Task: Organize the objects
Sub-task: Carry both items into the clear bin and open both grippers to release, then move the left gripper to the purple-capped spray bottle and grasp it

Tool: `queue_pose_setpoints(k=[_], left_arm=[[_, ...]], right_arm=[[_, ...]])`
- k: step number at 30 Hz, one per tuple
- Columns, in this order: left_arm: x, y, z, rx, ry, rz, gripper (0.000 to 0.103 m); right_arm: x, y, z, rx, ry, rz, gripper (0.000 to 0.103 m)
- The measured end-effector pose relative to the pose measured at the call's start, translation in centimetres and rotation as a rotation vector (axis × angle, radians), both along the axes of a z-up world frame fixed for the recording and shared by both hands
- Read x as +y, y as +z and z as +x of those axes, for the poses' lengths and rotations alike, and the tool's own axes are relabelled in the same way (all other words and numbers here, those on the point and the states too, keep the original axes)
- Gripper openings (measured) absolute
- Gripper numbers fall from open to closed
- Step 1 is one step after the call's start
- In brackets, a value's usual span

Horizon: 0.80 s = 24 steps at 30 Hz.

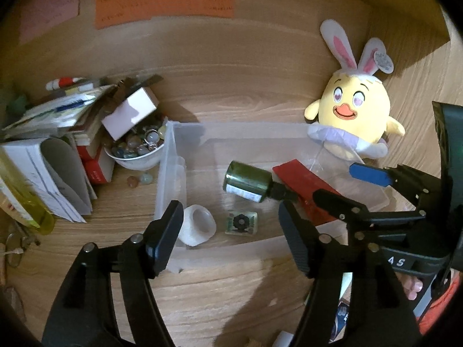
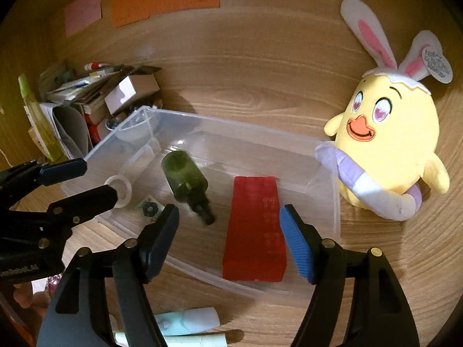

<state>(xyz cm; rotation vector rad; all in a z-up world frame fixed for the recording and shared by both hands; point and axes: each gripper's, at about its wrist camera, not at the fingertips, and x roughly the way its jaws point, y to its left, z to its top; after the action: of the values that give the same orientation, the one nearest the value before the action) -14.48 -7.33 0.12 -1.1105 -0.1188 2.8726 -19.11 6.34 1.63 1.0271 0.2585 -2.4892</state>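
A clear plastic bin sits on the wooden desk. Inside it lie a dark green bottle on its side, a flat red box, a white ring and a small clear block with a black flower shape. My left gripper hovers open over the bin's near left part, nothing between its fingers. My right gripper is open above the near end of the red box and the bottle's neck, touching neither.
A yellow plush chick with rabbit ears leans against the bin's far right corner. Left of the bin stand a bowl of beads, a small open box and a pile of books. Rolled papers lie near the front edge.
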Motion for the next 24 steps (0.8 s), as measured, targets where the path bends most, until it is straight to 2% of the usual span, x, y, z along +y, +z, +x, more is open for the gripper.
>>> queue_pose_setpoints(k=[4,6,13,24], left_arm=[[-0.3,0.7,1.2,0.02,0.012,-0.002,0.077],[-0.6,0.9,1.9,0.027,0.016,0.001,0.081],[-1.2,1.6,4.5,0.048,0.035,0.012,0.088],[-0.9,1.7,9.1,0.078,0.043,0.0,0.094]], right_arm=[[0.2,0.8,0.7,0.02,-0.006,0.006,0.074],[0.4,1.2,1.4,0.03,-0.005,0.002,0.083],[1.3,2.3,4.0,0.075,0.008,0.009,0.083],[3.1,1.9,8.9,0.12,0.03,0.04,0.084]])
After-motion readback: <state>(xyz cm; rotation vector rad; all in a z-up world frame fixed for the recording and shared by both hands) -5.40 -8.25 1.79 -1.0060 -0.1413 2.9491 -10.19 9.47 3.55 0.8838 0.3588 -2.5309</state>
